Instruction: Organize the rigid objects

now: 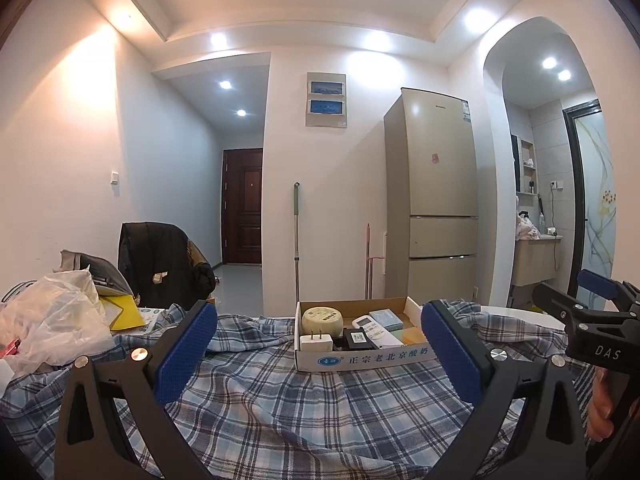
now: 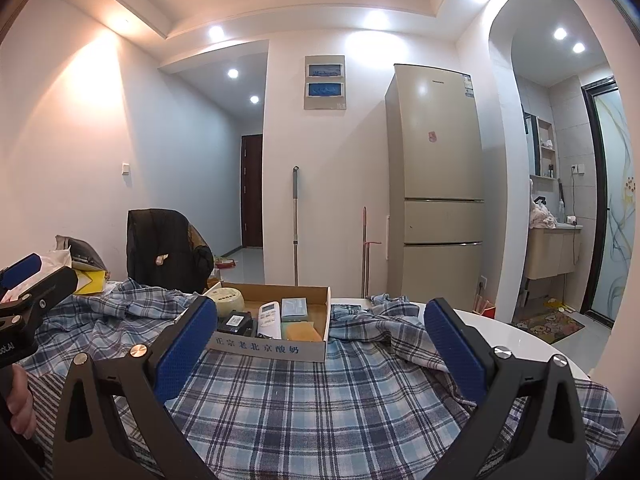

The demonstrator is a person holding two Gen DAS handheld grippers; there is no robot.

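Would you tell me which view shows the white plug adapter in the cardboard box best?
The left wrist view: the white plug adapter stands unobstructed at the box's front left corner. In the right wrist view, a blue pad hides it.

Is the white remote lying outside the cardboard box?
No, the white remote lies inside the cardboard box, between the black adapter and the pale blue box.

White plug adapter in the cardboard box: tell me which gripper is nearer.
Left, by a small margin. The left gripper faces the white plug adapter almost straight on; the right gripper sits off toward the box's other end.
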